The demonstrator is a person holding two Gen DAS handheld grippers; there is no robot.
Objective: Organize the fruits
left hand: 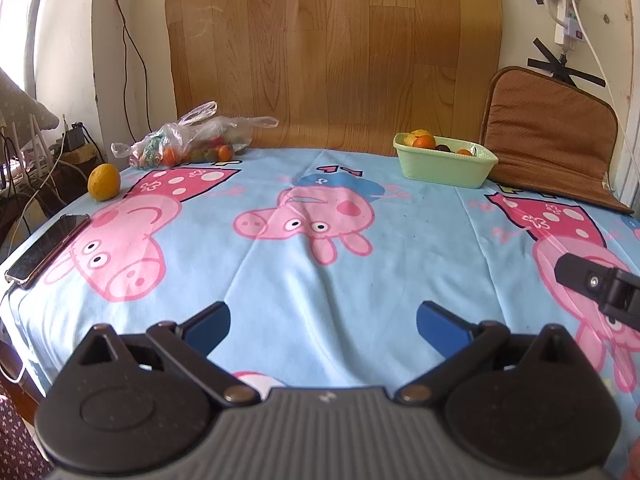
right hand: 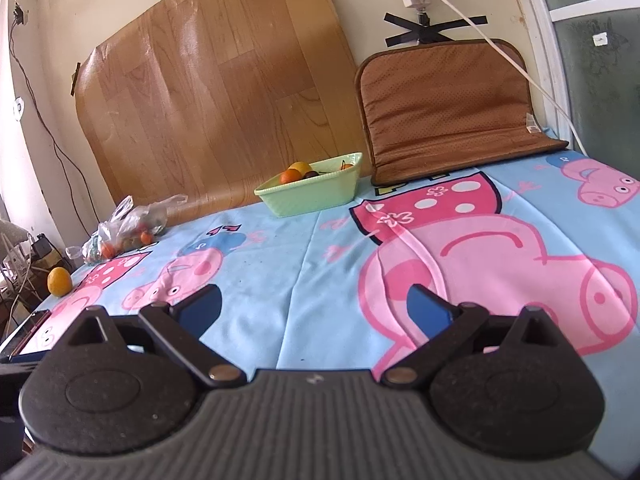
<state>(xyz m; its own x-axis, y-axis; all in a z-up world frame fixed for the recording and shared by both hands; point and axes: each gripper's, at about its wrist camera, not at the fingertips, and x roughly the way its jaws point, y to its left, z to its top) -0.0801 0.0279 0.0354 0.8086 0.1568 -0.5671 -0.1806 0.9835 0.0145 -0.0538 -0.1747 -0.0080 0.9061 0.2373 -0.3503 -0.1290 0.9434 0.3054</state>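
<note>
- Sitting alone at the far left edge of the table, the round yellow-orange citrus fruit (left hand: pixel 103 182) rests on the light blue cartoon-pig tablecloth (left hand: pixel 320 280), just beside a dark flat phone (left hand: pixel 48 250) nearer along that edge.
- Judging by its look, this fruit is firm, fairly light and smooth-skinned; it would likely roll if nudged, so a hold across its widest middle seems safest, with moderate squeeze to avoid bruising.
- Holding nothing, the left gripper (left hand: pixel 323 322) hovers over the near cloth with its blue pads (left hand: pixel 208 322) spread wide apart.
- Equally empty, the right gripper (right hand: pixel 314 306) has its pads well separated; its black tip also shows at the right edge of the left view.
- At the far left lies a crinkled clear plastic bag (left hand: pixel 192 136) of small orange, red and green fruits; the film looks thin, slippery and floppy, so pinching gathered plastic may tear it.
- At the far right stands a pale green rectangular ribbed dish (left hand: pixel 444 164), rigid, already holding several fruits.
- Behind it a brown perforated padded cushion (left hand: pixel 548 136) leans on the wall beside a glossy wood-grain sheet (left hand: pixel 332 52).
</note>
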